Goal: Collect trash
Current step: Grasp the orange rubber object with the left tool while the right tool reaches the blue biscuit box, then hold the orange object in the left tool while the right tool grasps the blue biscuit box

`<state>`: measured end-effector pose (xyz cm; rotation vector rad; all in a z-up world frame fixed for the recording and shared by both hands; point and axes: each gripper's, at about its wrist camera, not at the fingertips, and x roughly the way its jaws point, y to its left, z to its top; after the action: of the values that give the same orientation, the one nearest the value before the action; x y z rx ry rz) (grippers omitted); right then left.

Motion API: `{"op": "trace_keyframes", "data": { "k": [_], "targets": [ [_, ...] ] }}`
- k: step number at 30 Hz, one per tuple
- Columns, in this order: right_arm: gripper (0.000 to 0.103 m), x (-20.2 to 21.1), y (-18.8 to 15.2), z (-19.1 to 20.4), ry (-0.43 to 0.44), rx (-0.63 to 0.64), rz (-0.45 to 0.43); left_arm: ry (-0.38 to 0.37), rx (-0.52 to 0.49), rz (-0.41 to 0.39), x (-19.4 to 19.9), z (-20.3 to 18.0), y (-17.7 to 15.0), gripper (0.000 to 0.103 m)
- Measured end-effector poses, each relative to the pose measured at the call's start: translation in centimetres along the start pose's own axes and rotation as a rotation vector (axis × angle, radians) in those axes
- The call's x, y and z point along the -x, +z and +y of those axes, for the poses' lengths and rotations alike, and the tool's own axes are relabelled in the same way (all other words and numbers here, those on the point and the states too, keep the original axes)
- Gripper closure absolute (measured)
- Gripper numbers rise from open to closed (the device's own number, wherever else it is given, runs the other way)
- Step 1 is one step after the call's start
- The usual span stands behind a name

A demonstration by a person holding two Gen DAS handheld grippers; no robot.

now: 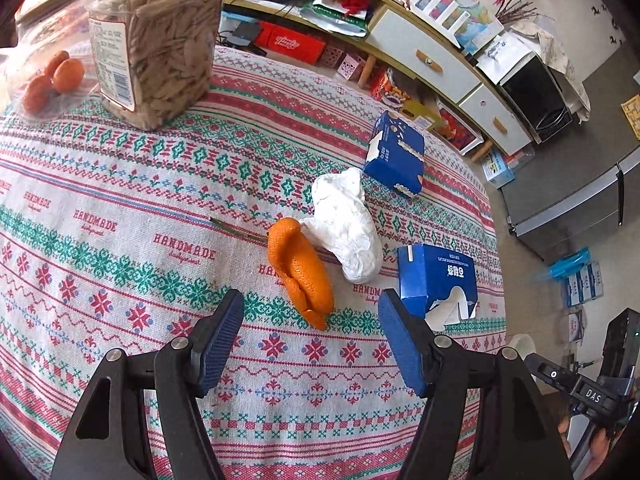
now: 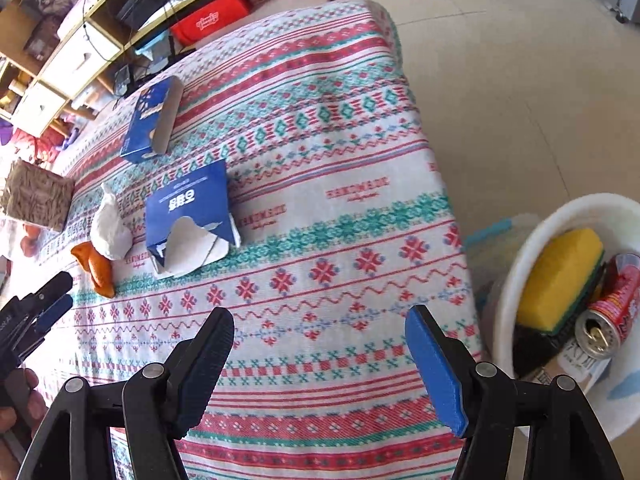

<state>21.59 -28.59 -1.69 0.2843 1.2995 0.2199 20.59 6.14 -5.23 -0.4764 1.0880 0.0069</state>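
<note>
An orange peel (image 1: 300, 270) lies on the patterned tablecloth (image 1: 120, 220), just beyond my open left gripper (image 1: 312, 312). A crumpled white tissue (image 1: 346, 224) touches the peel's far side. A torn blue carton (image 1: 438, 280) lies to the right of the left gripper's right finger, and a second blue carton (image 1: 396, 154) lies farther back. In the right wrist view I see the peel (image 2: 96, 266), tissue (image 2: 109, 228), near carton (image 2: 192, 220) and far carton (image 2: 154, 120) far left. My right gripper (image 2: 320, 332) is open and empty over bare cloth. A white bin (image 2: 520, 248) stands off the table's right edge.
A clear jar of seeds (image 1: 156, 40) and a bag of oranges (image 1: 52, 76) stand at the table's far left. The bin holds a yellow sponge (image 2: 560, 276) and a red can (image 2: 612, 308). Shelves and drawers (image 1: 424, 56) line the wall beyond the table. The left gripper shows at the left edge of the right wrist view (image 2: 48, 300).
</note>
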Motion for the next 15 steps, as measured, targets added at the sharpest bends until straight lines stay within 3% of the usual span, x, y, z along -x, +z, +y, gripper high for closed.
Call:
{"op": "trace_keyframes", "data": {
  "k": [7, 9, 11, 15],
  "targets": [
    [0.027, -3.3, 1.8, 2.1, 0.114, -0.069, 0.015, 0.019, 0.007, -0.001, -2.2, 0.2, 0.5, 0.036],
    [0.027, -4.4, 2.5, 2.6, 0.122, -0.094, 0.008, 0.022, 0.003, 0.008, -2.7, 0.5, 0.6, 0.061],
    [0.027, -5.5, 3.0, 3.1, 0.127, -0.109, 0.008, 0.018, -0.014, 0.033, -3.2, 0.6, 0.7, 0.079],
    [0.027, -7.5, 3.8, 3.7, 0.111, -0.123, 0.01, 0.0, -0.01, 0.029, -3.0, 1.1, 0.7, 0.086]
  ]
}}
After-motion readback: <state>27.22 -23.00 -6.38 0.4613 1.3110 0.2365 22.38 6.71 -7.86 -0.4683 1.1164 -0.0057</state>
